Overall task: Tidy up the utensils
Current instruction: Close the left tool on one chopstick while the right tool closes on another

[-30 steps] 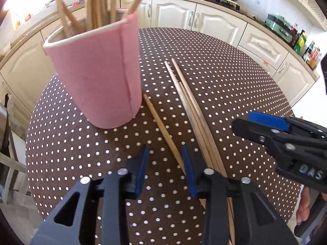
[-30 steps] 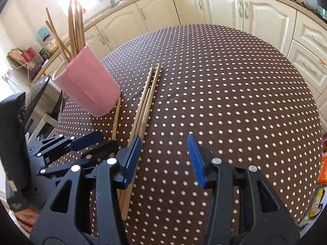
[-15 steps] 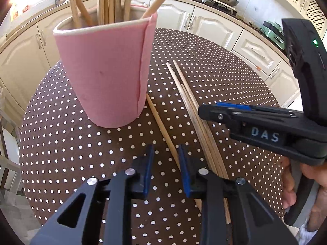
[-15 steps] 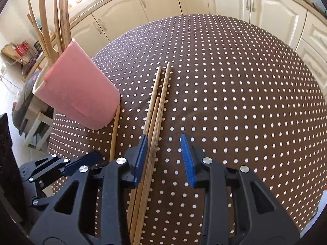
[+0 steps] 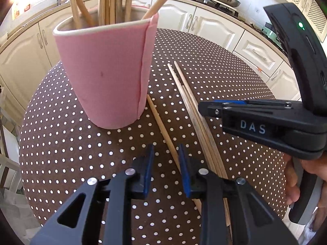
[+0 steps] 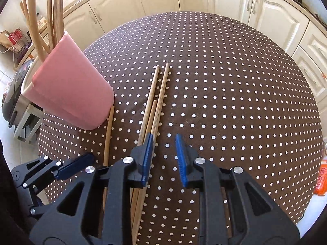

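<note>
While my left gripper (image 5: 165, 170) hangs low over the near edge of the bench (image 5: 61, 143), its blue pads stand narrow with only polka-dot cloth between them; a single chopstick (image 5: 161, 126) runs past just beside the right pad, and I cannot tell whether it touches. My right gripper (image 6: 163, 158) sits over the same near part of the bench, its jaws closing with nothing between them. Its left pad lies right over the edge of the chopstick bundle (image 6: 156, 102), three sticks lying side by side and pointing toward the far edge. From the left wrist view that bundle (image 5: 194, 110) passes under my right gripper (image 5: 222, 107), which comes in from the right with a hand (image 5: 306, 175) on its handle. Farther on, toward the left edge of the bench, stands the pink holder (image 5: 106, 73), upright, with many chopsticks rising from it. The single stick's far tip ends at the holder's base (image 6: 111, 110). Beyond the bench run cream cabinets (image 6: 224, 6).
</note>
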`<state>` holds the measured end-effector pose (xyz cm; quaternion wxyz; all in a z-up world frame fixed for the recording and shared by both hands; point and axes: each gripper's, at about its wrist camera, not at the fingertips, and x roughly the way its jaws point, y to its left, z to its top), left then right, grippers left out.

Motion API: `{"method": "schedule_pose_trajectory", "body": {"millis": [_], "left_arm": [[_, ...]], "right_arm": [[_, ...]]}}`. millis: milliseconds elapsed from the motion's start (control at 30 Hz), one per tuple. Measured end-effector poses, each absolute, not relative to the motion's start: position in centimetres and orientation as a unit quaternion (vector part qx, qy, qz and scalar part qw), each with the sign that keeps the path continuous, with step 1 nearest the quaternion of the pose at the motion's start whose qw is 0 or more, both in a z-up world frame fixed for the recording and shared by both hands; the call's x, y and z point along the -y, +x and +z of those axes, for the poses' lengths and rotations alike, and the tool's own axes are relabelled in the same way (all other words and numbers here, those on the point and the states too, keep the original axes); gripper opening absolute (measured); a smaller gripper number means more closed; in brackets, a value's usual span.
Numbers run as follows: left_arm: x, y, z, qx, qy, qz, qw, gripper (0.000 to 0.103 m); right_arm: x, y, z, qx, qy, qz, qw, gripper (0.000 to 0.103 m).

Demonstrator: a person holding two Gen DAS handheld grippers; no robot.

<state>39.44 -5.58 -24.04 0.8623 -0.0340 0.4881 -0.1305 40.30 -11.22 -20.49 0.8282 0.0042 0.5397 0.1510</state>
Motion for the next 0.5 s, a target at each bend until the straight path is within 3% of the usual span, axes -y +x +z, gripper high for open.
{"method": "schedule_pose_trajectory", "body": {"millis": [233, 300, 500], "left_arm": [[5.7, 39.1, -24.2, -0.489, -0.038, -0.13, 0.861, 0.026], [5.6, 39.2, -24.2, -0.492, -0.041, -0.132, 0.86, 0.026], [5.5, 40.3, -24.1, -0.504, -0.047, -0.124, 0.853, 0.024]], "right_arm": [[8.8, 41.0, -20.3, -0.549, -0.04, 0.145, 0.822, 0.023], [8.2, 40.9, -20.3, -0.546, -0.074, 0.134, 0.824, 0.011], [7.9, 41.5, -19.8, -0.556, -0.075, 0.138, 0.816, 0.01]]}}
